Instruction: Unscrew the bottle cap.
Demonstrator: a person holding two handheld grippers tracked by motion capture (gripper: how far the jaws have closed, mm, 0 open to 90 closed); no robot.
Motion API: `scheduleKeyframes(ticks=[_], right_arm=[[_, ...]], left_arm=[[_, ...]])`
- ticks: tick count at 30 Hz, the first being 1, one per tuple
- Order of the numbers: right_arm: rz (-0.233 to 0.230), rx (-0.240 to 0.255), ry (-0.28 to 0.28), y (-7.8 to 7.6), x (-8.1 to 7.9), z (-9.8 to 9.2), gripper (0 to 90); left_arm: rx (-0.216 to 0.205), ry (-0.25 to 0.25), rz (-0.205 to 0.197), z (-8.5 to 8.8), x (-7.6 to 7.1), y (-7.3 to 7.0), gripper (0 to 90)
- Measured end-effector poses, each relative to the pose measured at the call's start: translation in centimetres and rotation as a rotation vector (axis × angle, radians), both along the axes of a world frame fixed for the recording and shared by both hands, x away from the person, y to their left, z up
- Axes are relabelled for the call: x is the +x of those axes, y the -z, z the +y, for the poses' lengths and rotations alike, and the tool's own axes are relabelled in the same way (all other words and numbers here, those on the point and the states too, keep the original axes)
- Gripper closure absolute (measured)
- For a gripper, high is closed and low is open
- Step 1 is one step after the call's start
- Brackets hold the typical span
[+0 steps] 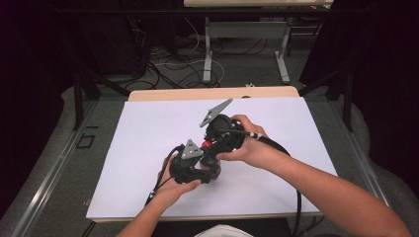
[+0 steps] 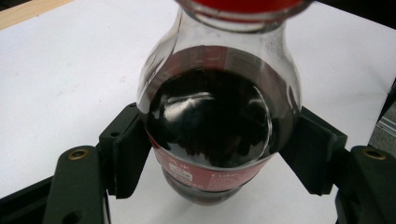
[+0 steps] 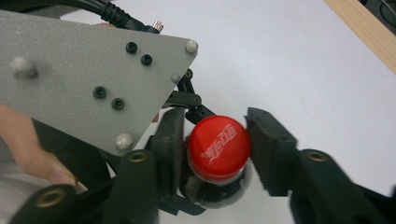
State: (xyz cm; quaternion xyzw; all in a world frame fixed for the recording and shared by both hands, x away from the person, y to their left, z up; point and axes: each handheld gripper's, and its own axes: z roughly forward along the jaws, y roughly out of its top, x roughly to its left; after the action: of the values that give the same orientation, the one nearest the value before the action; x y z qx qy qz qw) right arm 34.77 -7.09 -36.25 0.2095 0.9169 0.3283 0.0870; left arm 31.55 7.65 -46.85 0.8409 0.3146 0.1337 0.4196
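My left tongs [image 2: 215, 154] clamp the small clear plastic bottle of dark cola [image 2: 212, 116] at its belly, mid-frame over the white worktop [image 1: 148, 128]. My right tongs [image 3: 215, 144] sit closed on its red screw cap [image 3: 218, 144], probably gripping. Smooth, rounded, slippery; thin walls give, so hold the labelled waist.

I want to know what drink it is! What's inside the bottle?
The bottle holds a dark, nearly black liquid, seen through its clear sides. A red cap closes the top, and a red label wraps the middle, hiding some of it.
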Motion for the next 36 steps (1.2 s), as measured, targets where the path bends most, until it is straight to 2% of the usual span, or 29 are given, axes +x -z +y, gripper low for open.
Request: scheduleKeyframes(ticks=[2,3,5,9,10,11,13,16,19,21,23,24,26,29,31,34,36], right_arm=[[0.025,-0.01,-0.03,-0.1,0.4,0.0,60.4],[0.018,-0.015,-0.062,-0.2,0.7,-0.1,60.7],[0.039,-0.028,-0.102,-0.3,1.1,-0.2,60.9],[0.066,-0.051,-0.261,-0.5,2.3,-0.5,61.2],[0.07,-0.06,-0.286,-0.6,2.5,-0.6,61.2],[0.071,-0.069,-0.368,-0.6,3.1,-0.8,61.2],[0.079,-0.07,-0.384,-0.6,3.2,-0.9,61.2],[0.072,-0.072,-0.472,-0.5,3.5,-1.1,61.1],[0.03,-0.083,-0.544,-0.6,3.6,-1.1,60.8],[0.027,-0.082,-0.518,-0.6,3.3,-1.1,58.3],[-0.001,-0.086,-0.482,-0.7,3.2,-1.1,50.2],[-0.005,-0.087,-0.442,-0.7,3.1,-1.1,46.7],[0.02,-0.067,-0.351,-0.8,2.8,-1.2,43.8],[0.081,-0.057,-0.184,-1.0,2.5,-1.3,42.7],[0.094,-0.056,-0.12,-0.8,2.1,-1.4,43.5],[0.114,-0.044,-0.07,-0.4,1.6,-1.2,47.2],[0.124,-0.038,-0.06,-0.2,1.3,-1.0,49.0]], left_arm=[[-0.002,0.002,0.002,0.0,0.0,0.0,30.1],[0.0,0.005,0.002,0.0,0.0,0.0,30.1],[0.004,0.015,0.0,0.0,0.0,0.0,30.1],[0.002,0.037,0.004,-0.2,-0.1,0.0,30.1],[0.003,0.039,0.005,-0.2,-0.1,0.0,30.2],[0.002,0.048,0.006,-0.3,-0.2,0.1,30.2],[0.001,0.05,0.008,-0.4,-0.2,0.1,30.1],[0.007,0.055,0.004,-0.5,-0.3,0.1,30.2],[0.007,0.053,-0.001,-0.5,-0.3,0.0,30.2],[-0.005,0.052,0.008,-0.4,-0.3,0.0,30.2],[-0.005,0.04,0.007,-0.3,-0.2,0.0,30.1],[-0.006,0.034,0.009,-0.2,-0.2,0.0,30.2],[0.001,0.022,0.004,0.0,0.0,0.0,30.2],[-0.003,-0.003,0.016,0.1,0.1,0.0,30.1],[-0.003,-0.005,0.016,0.2,0.1,0.0,30.1],[-0.003,-0.01,0.016,0.2,0.1,0.0,30.2],[0.01,-0.001,0.014,0.2,0.2,0.0,30.2]])
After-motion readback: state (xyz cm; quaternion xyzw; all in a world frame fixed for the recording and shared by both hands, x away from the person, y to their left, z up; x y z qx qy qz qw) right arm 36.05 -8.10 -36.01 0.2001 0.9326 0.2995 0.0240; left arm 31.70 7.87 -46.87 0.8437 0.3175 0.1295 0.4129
